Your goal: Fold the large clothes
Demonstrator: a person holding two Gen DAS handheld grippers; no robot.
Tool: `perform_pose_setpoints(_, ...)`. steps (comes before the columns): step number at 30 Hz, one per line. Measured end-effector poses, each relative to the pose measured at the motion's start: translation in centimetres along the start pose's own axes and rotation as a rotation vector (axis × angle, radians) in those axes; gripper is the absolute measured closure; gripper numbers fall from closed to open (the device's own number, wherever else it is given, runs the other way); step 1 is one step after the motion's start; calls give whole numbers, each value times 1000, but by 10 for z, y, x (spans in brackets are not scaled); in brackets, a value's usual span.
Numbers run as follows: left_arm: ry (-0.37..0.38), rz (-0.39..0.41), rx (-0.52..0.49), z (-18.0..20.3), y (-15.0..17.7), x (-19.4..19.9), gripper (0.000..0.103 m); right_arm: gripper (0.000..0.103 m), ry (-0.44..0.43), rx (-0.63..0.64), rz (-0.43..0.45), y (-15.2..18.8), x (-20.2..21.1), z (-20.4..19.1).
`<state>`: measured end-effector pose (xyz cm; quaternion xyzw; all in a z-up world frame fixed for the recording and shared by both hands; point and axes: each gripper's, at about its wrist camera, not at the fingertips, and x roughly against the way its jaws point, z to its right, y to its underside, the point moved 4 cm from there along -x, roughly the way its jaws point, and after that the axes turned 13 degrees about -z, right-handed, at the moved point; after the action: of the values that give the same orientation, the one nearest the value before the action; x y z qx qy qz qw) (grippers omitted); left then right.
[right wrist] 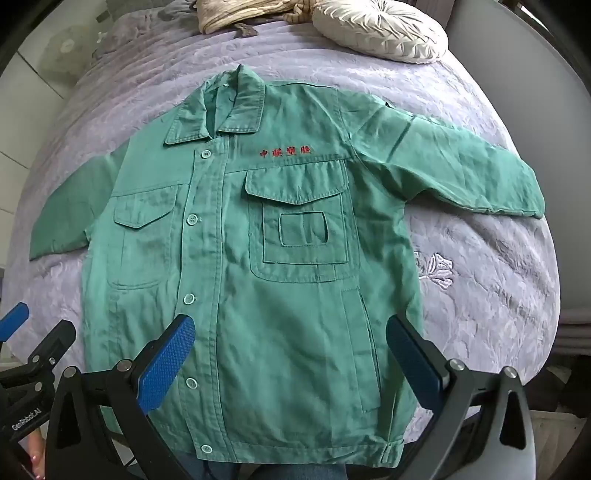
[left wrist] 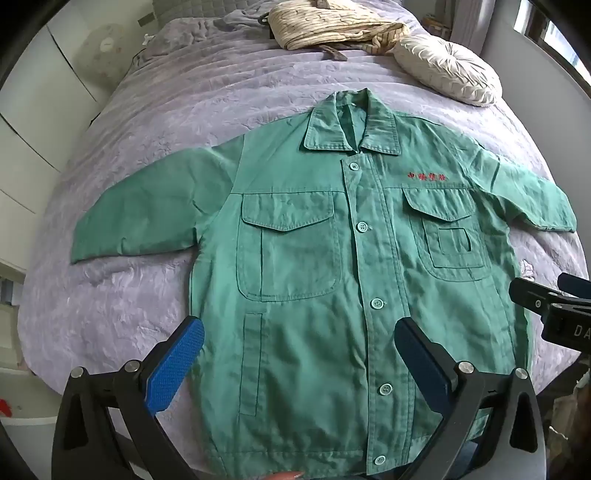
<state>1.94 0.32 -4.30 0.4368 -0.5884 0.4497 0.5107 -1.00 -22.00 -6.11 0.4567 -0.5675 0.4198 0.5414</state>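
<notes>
A green work jacket (left wrist: 314,266) lies flat and face up on the bed, buttoned, collar at the far end, both sleeves spread out; it also shows in the right wrist view (right wrist: 266,258). It has red embroidered characters (right wrist: 286,151) on the chest. My left gripper (left wrist: 299,343) is open and empty, hovering above the jacket's lower left part. My right gripper (right wrist: 290,339) is open and empty above the lower right part, and shows at the right edge of the left wrist view (left wrist: 554,306). The left gripper shows at the left edge of the right wrist view (right wrist: 33,343).
The bed carries a lilac quilted cover (left wrist: 147,155). A round white cushion (left wrist: 447,70) and a bundled striped beige cloth (left wrist: 332,22) lie at the far end. White cupboards (left wrist: 33,122) stand left of the bed. The near bed edge is under the jacket's hem.
</notes>
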Motion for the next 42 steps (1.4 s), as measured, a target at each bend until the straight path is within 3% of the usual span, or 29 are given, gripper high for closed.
perform_pose_setpoints(42, 7, -29, 8, -4, 11, -6, 0, 0, -18, -4, 14, 8, 3, -4)
